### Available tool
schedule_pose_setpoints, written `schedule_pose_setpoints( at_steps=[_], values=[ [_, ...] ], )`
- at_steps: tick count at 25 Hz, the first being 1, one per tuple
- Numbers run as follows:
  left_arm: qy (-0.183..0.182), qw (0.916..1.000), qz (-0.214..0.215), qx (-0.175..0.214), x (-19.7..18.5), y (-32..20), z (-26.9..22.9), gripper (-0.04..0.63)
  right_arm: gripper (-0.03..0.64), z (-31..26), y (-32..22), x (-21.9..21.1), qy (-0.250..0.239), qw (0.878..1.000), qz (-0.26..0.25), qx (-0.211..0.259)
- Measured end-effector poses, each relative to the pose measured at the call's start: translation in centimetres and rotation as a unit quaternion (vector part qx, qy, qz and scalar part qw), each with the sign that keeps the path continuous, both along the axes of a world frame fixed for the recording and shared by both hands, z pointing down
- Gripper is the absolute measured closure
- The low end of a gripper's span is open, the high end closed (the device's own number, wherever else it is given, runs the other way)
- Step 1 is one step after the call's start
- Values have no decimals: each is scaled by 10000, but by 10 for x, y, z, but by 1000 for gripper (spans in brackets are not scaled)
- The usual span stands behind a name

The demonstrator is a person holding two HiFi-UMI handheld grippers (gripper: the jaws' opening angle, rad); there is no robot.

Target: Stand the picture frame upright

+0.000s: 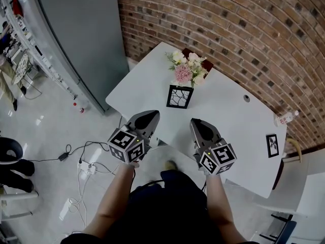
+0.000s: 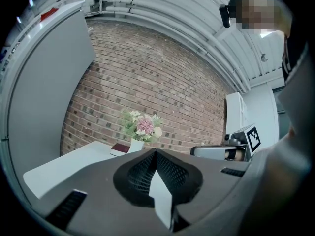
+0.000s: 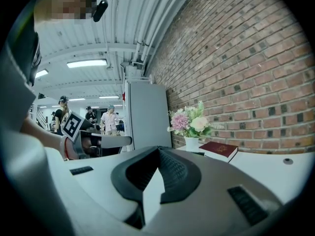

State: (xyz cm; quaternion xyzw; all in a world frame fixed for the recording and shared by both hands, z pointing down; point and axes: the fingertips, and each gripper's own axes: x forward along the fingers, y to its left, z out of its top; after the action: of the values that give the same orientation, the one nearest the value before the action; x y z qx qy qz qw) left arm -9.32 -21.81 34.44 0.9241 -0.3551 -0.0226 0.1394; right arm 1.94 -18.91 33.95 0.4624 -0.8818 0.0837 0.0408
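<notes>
A black picture frame (image 1: 180,96) with a branch drawing stands near the middle of the white table (image 1: 228,121), facing me, just in front of the flower vase (image 1: 186,71). A second, smaller black frame (image 1: 272,145) is at the table's right end; I cannot tell whether it lies flat. My left gripper (image 1: 149,117) and right gripper (image 1: 198,123) hover side by side at the table's near edge, both shut and empty. In the left gripper view the jaws (image 2: 156,151) meet at a point, and in the right gripper view the jaws (image 3: 158,149) do the same.
A dark red book (image 1: 203,62) lies behind the vase by the brick wall (image 1: 244,29). A plastic bottle (image 1: 286,118) lies at the table's far right. A grey cabinet (image 1: 81,39) stands to the left. Cables and a power strip (image 1: 86,168) are on the floor.
</notes>
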Motion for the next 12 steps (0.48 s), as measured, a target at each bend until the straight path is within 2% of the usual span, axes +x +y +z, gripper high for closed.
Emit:
schedule_pose_setpoints(
  at_steps=[12],
  values=[
    [-12,10000,-46,-71,4,-7,6,595,615,6,-7,4,-23,10000,-68,-59]
  ],
)
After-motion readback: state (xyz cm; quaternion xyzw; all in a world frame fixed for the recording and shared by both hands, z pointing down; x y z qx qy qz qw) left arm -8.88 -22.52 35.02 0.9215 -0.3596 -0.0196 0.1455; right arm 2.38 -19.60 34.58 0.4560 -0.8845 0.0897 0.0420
